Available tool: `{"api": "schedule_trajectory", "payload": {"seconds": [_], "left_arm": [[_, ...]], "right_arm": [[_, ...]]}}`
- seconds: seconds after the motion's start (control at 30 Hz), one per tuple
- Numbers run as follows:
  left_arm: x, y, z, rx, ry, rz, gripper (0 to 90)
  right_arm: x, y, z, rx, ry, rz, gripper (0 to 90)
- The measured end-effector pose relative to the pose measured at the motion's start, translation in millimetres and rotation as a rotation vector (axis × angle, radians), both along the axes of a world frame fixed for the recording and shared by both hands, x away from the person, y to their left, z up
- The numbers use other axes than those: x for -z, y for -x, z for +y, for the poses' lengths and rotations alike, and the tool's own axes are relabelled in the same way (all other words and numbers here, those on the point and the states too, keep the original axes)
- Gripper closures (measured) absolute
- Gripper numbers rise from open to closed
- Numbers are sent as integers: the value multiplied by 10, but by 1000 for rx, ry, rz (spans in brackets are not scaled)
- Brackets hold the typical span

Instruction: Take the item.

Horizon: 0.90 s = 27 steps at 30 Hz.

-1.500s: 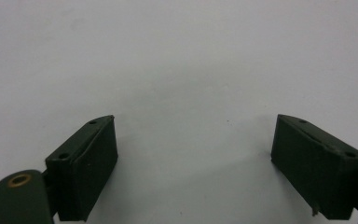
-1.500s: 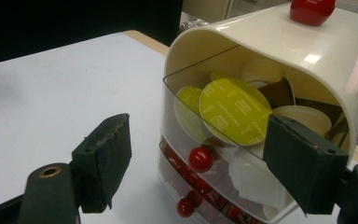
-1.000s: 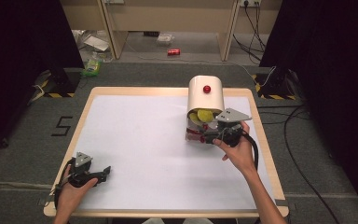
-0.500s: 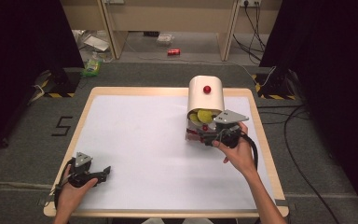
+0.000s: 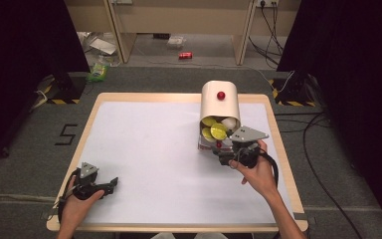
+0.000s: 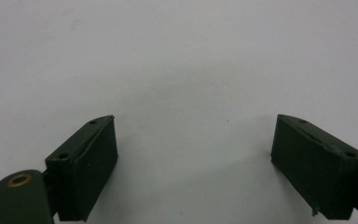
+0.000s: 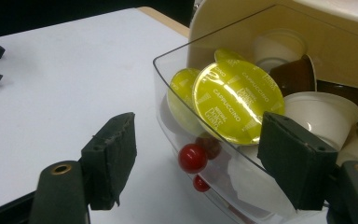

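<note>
A cream capsule box [image 5: 220,107] with a red knob on top [image 5: 221,95] lies at the table's back right. Its clear drawer [image 7: 168,79] sticks out, holding yellow-lidded capsules [image 7: 235,100], white ones [image 7: 319,109] and a brown one. A small red knob [image 7: 192,157] sits on the drawer's front wall. My right gripper [image 7: 200,163] [image 5: 222,153] is open with that knob and the drawer front between its jaws, untouched; the jaws have just been closing. My left gripper [image 5: 110,184] [image 6: 193,172] rests open and empty on the white sheet at the front left.
A white sheet [image 5: 154,149] covers the wooden table [image 5: 92,112]. The table's right edge runs close to my right hand. On the floor beyond lie a red can [image 5: 185,55], bags and cables.
The right hand has edged slightly toward the near side of the table, staying at the drawer front. The left hand and gripper have not moved.
</note>
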<state>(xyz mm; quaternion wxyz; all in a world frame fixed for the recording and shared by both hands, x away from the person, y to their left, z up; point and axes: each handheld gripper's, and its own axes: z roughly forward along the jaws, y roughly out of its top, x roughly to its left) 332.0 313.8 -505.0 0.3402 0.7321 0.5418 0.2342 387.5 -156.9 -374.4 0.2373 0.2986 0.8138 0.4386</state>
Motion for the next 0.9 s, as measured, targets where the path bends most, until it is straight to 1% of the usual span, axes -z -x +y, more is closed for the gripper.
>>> {"api": "schedule_trajectory", "payload": {"seconds": [0.13, 0.43, 0.63, 0.9], "left_arm": [[0, 0, 0, 0, 0, 0, 137], [0, 0, -1, 0, 0, 0, 137], [0, 0, -1, 0, 0, 0, 137], [0, 0, 0, 0, 0, 0, 137]], "right_arm": [[7, 31, 3, 0, 3, -5, 287], [8, 165, 0, -11, 25, -14, 291], [20, 210, 7, -15, 39, -22, 292], [23, 251, 14, -21, 50, -15, 292]]}}
